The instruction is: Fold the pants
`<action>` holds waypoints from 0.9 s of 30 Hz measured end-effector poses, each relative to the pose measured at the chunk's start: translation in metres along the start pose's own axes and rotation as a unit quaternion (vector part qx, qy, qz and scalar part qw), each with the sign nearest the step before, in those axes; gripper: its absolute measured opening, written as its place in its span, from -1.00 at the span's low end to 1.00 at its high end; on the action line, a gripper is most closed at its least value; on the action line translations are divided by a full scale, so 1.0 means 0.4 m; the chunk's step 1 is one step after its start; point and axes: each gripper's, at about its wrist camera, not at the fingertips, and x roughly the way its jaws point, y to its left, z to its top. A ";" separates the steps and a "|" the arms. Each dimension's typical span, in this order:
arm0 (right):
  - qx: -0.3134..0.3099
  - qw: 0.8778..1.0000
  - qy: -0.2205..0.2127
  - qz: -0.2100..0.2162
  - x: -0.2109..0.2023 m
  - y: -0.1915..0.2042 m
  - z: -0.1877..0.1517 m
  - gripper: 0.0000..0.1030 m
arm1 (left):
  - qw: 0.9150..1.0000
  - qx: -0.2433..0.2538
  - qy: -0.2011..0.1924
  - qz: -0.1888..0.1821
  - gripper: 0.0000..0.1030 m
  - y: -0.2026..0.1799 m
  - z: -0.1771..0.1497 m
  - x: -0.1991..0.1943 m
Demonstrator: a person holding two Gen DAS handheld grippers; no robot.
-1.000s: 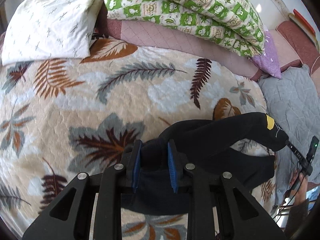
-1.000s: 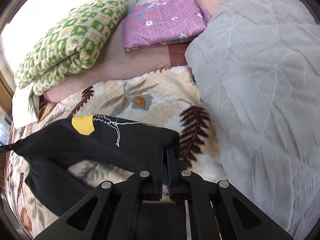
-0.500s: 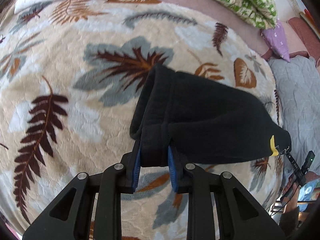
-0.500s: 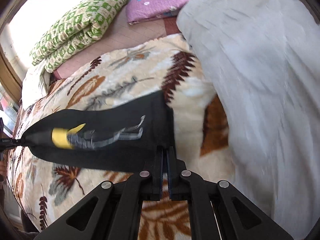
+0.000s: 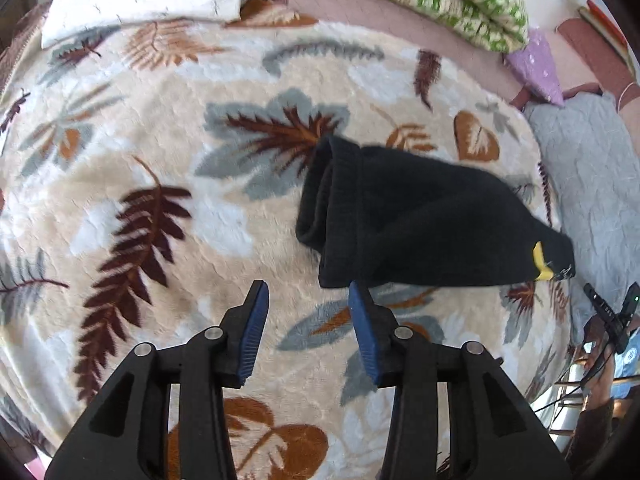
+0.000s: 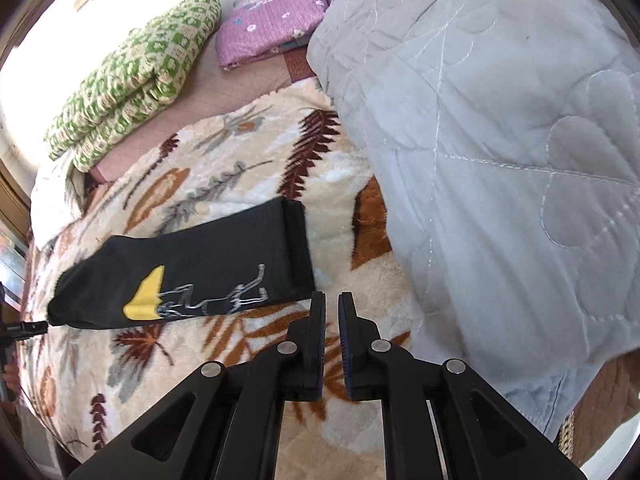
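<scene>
Release step after fold: pants (image 5: pixel 420 220) lying mid-frame on blanket (image 5: pixel 160 160), left gripper (image 5: pixel 308 300) jaws just parted, right gripper (image 6: pixel 331 300) barely parted, both empty; next, withdraw clear.

The left claw (image 5: pixel 307 300) has matte black angular arms with triangular cut-outs, round silver screws at the pivots, and ribbed blue pads (image 5: pixel 254 328) lining its fingers. The right claw (image 6: pixel 331 308) has the same black frame, silver screws and dark ribbed pads.

Leaf-print blanket (image 5: pixel 168 168); green checked quilt (image 6: pixel 132 76); purple bundle (image 6: pixel 272 36); grey quilt (image 6: pixel 500 140).
</scene>
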 end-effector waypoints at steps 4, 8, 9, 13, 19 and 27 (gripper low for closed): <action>0.017 1.000 0.000 0.024 -0.017 0.028 0.002 -0.67 | 0.999 -0.036 -0.008 -0.028 0.24 0.014 0.073 0.000; 0.036 0.998 0.004 0.049 -0.010 0.072 0.010 -0.67 | 0.997 -0.060 0.030 -0.047 0.24 0.000 0.123 0.086; 0.041 0.997 0.005 0.059 -0.009 0.086 0.009 -0.67 | 0.996 -0.060 0.039 -0.044 0.24 -0.010 0.125 0.106; 0.080 0.988 0.029 0.132 0.015 0.169 -0.003 -0.63 | 0.995 -0.062 0.061 -0.053 0.24 -0.027 0.134 0.157; 0.086 0.961 0.121 0.234 0.125 0.434 -0.058 -0.59 | 0.992 -0.066 0.072 -0.083 0.24 -0.040 0.158 0.193; 0.183 0.940 0.181 0.223 0.261 0.554 -0.118 -0.45 | 0.988 -0.067 0.082 -0.110 0.24 -0.022 0.178 0.213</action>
